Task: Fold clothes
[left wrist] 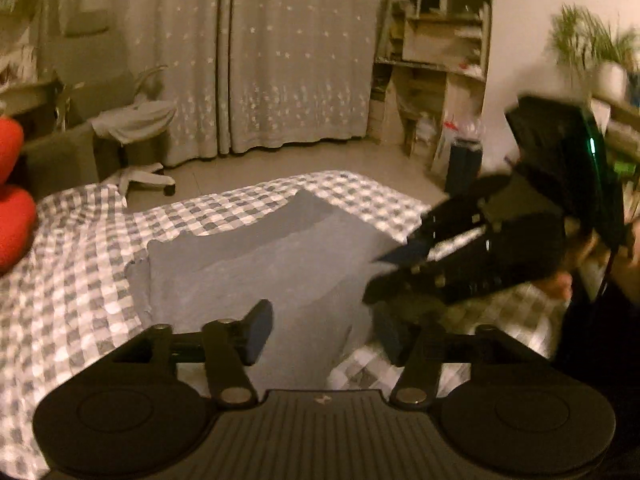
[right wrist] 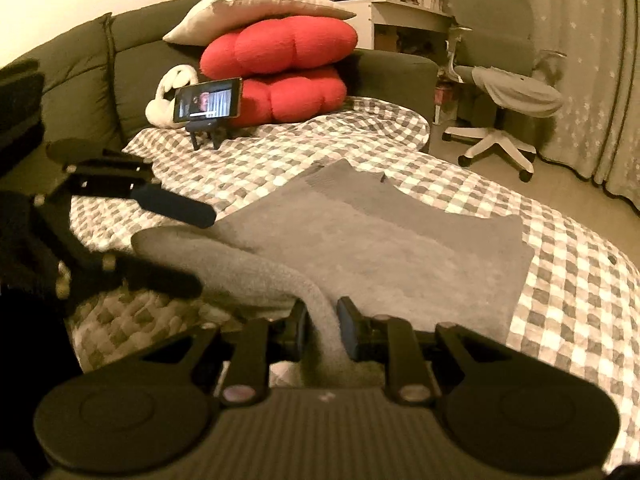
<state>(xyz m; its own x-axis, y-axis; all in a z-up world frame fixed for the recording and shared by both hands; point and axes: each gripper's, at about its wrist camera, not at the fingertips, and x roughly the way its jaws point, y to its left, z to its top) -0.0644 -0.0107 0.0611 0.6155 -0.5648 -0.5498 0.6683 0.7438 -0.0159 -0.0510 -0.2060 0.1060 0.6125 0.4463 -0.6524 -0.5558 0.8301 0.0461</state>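
A grey garment (left wrist: 260,256) lies partly folded on the checked bed cover (left wrist: 80,260). In the right wrist view the grey garment (right wrist: 380,248) has a rolled edge or sleeve that runs toward the camera. My right gripper (right wrist: 323,332) is shut on that strip of grey cloth. My left gripper (left wrist: 324,332) is wide open just above the garment's near part, with nothing pinched. From the right it appears as the left gripper (right wrist: 188,244), with its fingers spread over the garment's left end. The right gripper (left wrist: 384,276) is blurred at the garment's right edge.
Two red cushions (right wrist: 280,68), a white pillow and a phone on a stand (right wrist: 208,100) sit at the bed's far end against a dark sofa back (right wrist: 80,72). An office chair (right wrist: 508,92) stands on the floor by starred curtains. Shelves (left wrist: 440,60) and a plant (left wrist: 592,44) stand at the right.
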